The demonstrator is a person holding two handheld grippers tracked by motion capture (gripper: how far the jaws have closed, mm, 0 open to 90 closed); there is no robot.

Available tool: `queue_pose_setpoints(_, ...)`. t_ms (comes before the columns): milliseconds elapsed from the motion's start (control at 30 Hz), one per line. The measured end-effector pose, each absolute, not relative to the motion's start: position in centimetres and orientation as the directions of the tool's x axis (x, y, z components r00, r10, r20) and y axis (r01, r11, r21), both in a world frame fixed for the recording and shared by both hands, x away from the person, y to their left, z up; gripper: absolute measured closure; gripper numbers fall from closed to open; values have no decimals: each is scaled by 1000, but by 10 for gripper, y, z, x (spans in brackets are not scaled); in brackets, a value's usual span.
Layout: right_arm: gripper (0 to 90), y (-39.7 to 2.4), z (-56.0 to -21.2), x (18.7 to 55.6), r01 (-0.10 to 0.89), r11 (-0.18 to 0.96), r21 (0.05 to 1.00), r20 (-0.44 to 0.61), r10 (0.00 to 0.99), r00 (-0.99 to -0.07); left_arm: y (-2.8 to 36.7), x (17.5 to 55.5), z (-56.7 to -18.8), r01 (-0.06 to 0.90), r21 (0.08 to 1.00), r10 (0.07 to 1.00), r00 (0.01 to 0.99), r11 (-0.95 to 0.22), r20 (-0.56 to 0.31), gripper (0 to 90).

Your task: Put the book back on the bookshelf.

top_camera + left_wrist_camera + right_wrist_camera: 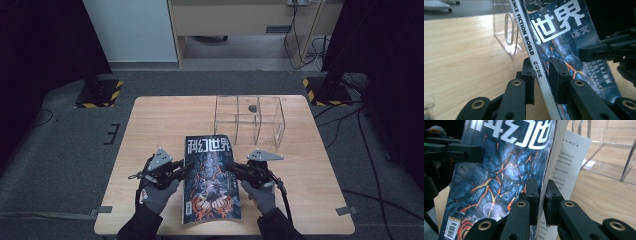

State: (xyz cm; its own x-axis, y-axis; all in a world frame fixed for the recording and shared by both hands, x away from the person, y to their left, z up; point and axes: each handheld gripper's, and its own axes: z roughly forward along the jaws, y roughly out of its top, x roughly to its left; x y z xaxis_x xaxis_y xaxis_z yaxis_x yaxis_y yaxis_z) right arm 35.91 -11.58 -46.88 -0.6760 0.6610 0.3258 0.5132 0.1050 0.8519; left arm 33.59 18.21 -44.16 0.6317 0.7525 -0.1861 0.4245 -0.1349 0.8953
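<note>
At the near edge of the bench (150, 120), the left hand-held gripper (186, 166) clamps the magazine (210, 180) by its spine at nine o'clock; the right hand-held gripper (234, 171) pinches its page edge at three o'clock. Beyond, at one o'clock, stands a clear acrylic box (250, 120).

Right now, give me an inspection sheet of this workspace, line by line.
Surface: wooden table, bare along its left side.
Job's things: magazine held by both side edges; clear acrylic rack stands behind it.
Clutter: nothing seen.
Grippers: left claw shut on the magazine's spine edge; right claw shut on its open page edge.
Cables: one trails from the right claw off the table's near edge; more on the floor.
Surroundings: grey floor, two stand bases with hazard stripes.
</note>
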Motion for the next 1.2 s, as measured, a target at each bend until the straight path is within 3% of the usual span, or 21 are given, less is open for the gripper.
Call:
queue_pose_setpoints(133, 841, -117, -461, 362, 491, 96, 866, 312, 665, -679, 178, 332, -431, 372, 916, 756, 641, -151, -136, 752)
queue_pose_setpoints(367, 849, -120, -440, 364, 430, 85, 899, 264, 678, -686, 178, 326, -418, 324, 939, 732, 667, -117, -139, 762)
queue_pose_setpoints(867, 856, -123, -446, 369, 444, 79, 892, 282, 670, -687, 173, 322, -421, 333, 931, 721, 681, -147, -130, 779)
queue_pose_setpoints(1200, 869, -127, -450, 362, 406, 111, 907, 253, 627, -736, 169, 333, -431, 407, 905, 711, 672, -120, -207, 669)
